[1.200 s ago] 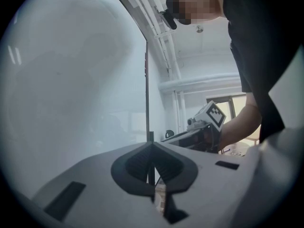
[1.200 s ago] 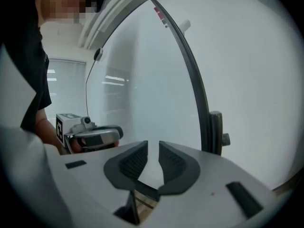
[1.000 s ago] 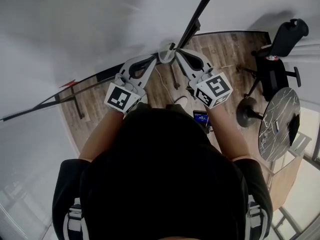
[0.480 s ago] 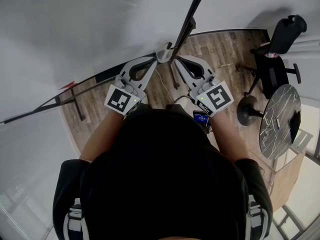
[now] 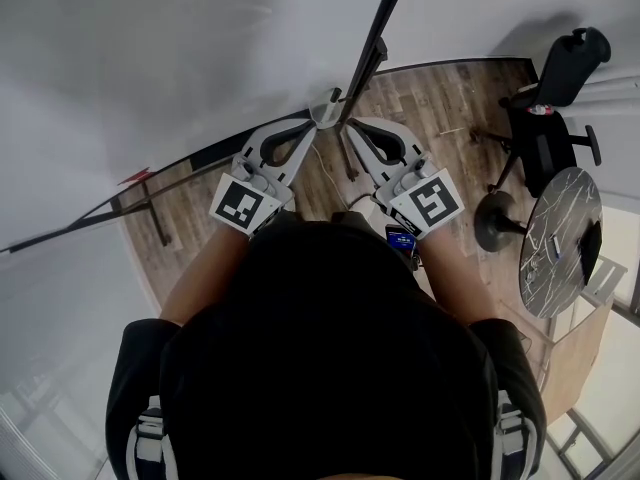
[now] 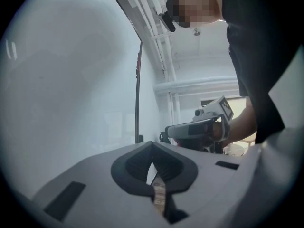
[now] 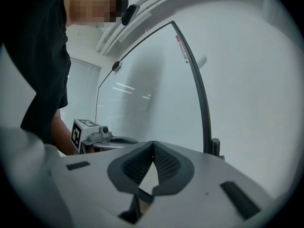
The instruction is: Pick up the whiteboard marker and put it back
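We cannot tell where the whiteboard marker lies, since no view shows it. The left claw (image 6: 152,145) and the right claw (image 7: 153,144) are each clenched tip to tip on nothing, and they are held close side by side just in front of the whiteboard (image 7: 152,84), near its black frame (image 7: 202,103). Both claws have smooth, pale-grey plastic arms and dark, finely ribbed pads that meet in a point with a small triangular gap behind, while the board is flat, white and glossy and the floor (image 5: 440,98) is wood-grained planks.
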### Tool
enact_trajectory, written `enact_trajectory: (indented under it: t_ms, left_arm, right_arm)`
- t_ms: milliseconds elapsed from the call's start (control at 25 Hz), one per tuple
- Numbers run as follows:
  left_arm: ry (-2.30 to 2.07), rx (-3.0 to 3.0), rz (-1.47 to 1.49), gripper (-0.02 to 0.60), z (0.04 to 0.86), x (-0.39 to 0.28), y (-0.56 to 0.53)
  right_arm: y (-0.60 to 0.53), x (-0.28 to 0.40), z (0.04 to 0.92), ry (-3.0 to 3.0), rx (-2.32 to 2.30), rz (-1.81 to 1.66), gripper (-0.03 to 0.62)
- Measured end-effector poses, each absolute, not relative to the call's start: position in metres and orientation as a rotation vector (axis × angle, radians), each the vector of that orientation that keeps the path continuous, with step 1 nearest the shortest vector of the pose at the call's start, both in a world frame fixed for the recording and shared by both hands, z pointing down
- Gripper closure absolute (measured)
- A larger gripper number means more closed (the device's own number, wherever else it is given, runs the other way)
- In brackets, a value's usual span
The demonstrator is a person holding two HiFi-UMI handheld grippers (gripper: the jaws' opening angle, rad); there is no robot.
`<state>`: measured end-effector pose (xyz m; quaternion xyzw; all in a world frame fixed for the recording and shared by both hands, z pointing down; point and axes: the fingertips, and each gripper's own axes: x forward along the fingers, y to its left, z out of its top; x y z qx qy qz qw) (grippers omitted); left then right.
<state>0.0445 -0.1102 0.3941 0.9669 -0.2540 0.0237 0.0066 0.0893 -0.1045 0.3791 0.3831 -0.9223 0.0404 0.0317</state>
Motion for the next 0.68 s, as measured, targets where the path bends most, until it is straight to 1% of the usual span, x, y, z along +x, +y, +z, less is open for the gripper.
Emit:
enact_trajectory:
  t_ms: [680]
  left_arm:
    - [-0.796, 3.029, 0.076, 0.578, 0.3914, 0.0547, -0.1135]
  right_arm:
    - [-0.1045, 0.0993, 0.3801, -2.833, 1.181, 0.125, 0.592]
